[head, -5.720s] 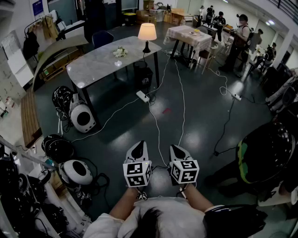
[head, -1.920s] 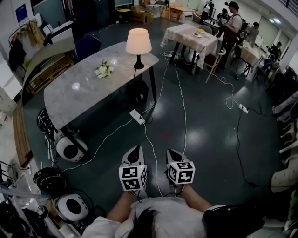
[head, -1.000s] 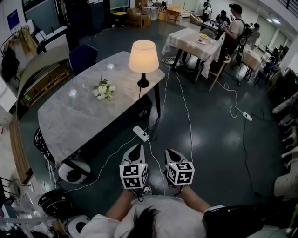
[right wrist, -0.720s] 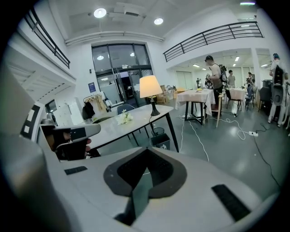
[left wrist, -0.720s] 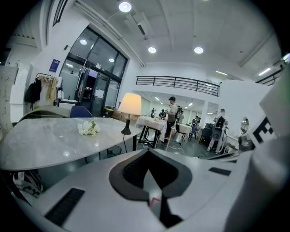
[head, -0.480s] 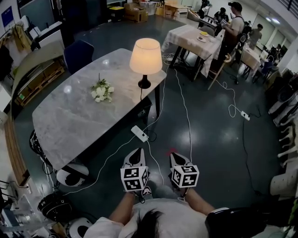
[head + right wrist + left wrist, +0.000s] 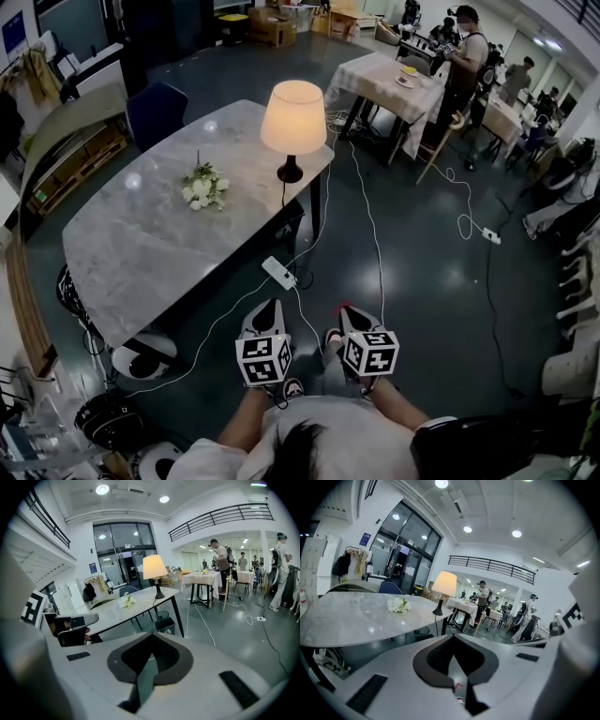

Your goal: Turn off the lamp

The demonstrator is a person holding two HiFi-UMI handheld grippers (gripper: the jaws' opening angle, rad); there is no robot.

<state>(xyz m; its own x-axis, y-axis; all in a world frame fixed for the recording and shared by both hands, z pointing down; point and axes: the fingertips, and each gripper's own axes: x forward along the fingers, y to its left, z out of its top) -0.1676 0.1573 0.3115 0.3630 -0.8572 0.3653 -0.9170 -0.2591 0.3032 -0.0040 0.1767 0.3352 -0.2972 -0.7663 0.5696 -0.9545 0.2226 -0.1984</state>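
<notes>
The lamp (image 7: 293,117) stands lit near the far corner of the grey worktop (image 7: 141,244), with its black base on the top. A bunch of white flowers (image 7: 202,187) lies to its left, apart from the base. A white power strip (image 7: 278,272) lies on the dark floor just off the worktop's near edge, with white cables trailing from it. The left tongs (image 7: 266,314) and right tongs (image 7: 350,317) are held side by side close to the person's body, above the floor and well apart from the lamp. Both are closed tip to tip with nothing between them, and both point toward the worktop.
</notes>
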